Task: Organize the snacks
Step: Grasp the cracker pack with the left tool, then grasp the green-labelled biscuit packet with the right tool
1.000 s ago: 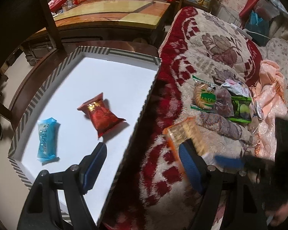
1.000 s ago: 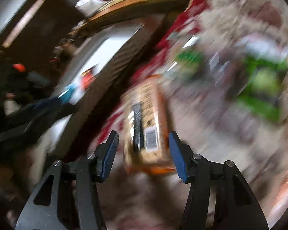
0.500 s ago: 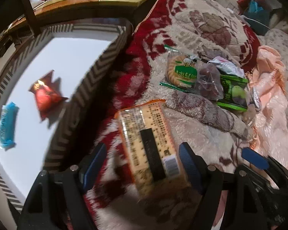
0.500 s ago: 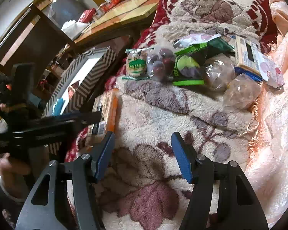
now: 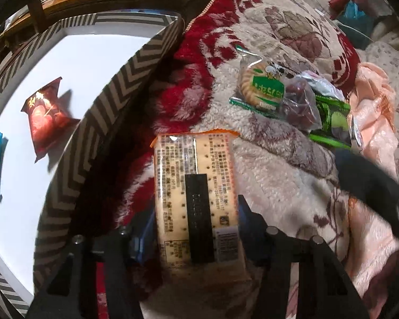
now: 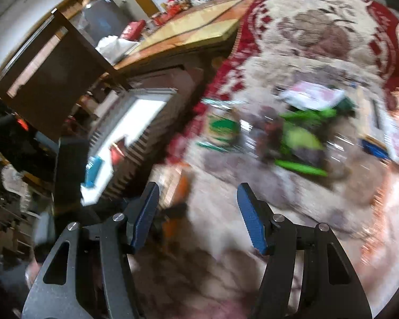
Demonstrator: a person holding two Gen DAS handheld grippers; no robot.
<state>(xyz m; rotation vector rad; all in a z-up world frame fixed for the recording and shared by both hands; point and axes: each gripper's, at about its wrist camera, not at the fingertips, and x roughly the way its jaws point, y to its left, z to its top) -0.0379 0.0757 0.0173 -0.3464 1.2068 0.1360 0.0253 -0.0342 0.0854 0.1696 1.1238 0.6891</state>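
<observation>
Left gripper [image 5: 196, 228] jaws just closed onto the cracker pack [image 5: 196, 199] — right gripper [image 6: 198, 218] half open, empty.

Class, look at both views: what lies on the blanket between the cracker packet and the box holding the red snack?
Nothing: only bare blanket separates cracker packet from box, per the left wrist view.

Left claw [image 5: 196, 228] just closing — right claw [image 6: 198, 218] agape.

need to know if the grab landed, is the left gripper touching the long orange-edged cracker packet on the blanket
Touching. In the left wrist view the left gripper has just been closing, and both blue pads sit flush against the long sides of the orange-edged cracker packet, no gap visible.
</observation>
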